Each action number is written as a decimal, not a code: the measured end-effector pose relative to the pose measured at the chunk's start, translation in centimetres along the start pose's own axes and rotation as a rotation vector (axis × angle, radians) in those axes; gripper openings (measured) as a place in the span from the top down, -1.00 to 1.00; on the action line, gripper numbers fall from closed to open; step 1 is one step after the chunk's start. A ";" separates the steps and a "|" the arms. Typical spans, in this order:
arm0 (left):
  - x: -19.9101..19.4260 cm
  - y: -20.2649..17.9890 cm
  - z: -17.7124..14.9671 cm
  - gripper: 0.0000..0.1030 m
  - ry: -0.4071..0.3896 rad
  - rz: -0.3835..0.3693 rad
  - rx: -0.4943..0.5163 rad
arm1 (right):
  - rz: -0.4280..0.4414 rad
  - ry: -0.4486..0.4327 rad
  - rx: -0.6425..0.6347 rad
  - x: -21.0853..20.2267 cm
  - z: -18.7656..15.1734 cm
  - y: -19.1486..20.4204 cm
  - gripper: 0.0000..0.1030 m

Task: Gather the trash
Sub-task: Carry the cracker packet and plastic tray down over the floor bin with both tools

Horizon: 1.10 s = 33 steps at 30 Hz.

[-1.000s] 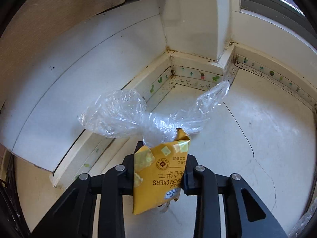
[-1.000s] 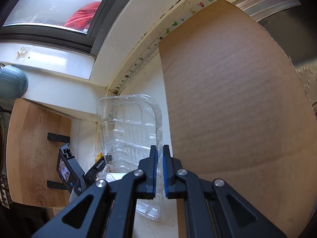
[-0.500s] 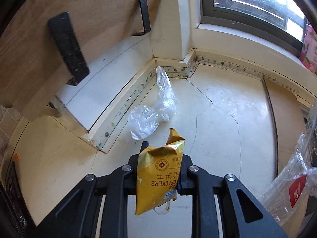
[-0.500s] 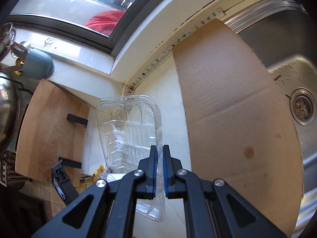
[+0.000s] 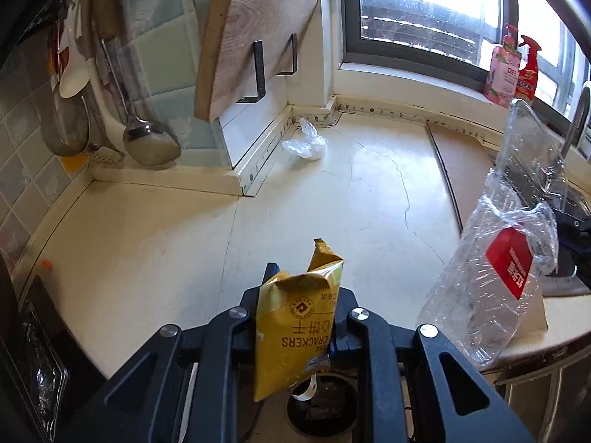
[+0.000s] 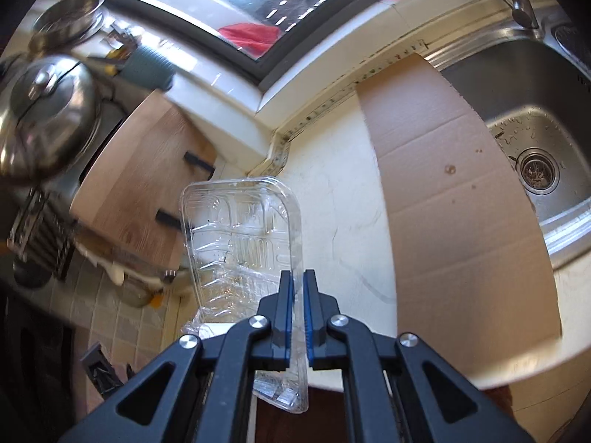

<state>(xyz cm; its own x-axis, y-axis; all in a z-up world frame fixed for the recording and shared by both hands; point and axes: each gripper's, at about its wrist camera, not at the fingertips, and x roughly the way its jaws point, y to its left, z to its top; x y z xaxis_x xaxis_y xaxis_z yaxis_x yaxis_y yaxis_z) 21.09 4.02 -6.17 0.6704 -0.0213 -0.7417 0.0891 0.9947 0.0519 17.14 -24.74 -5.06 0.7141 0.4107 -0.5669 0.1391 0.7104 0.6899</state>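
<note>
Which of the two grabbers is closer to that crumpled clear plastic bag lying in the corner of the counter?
Hard to call; neither is near. The left gripper, jaws shut on the yellow cracker packet, faces the bag from across the counter. The right gripper, holding the clear plastic tray, sits off to the sink side.

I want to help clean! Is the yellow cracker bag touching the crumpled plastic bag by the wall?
Apart. The left wrist view shows the cracker bag in the left gripper, bare counter before the plastic bag.
</note>
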 end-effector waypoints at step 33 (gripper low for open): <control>26.9 -0.1 -35.6 0.43 0.348 -0.211 -0.097 | -0.347 0.073 -0.671 21.7 -31.8 -18.7 0.88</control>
<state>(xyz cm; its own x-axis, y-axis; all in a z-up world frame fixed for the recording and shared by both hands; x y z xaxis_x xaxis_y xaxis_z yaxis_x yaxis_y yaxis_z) 12.91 6.91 -49.91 0.3542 -0.2065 -0.9121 0.1168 0.9775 -0.1759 8.21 -10.93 -44.64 0.6548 0.1202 -0.7462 -0.1160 0.9916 0.0579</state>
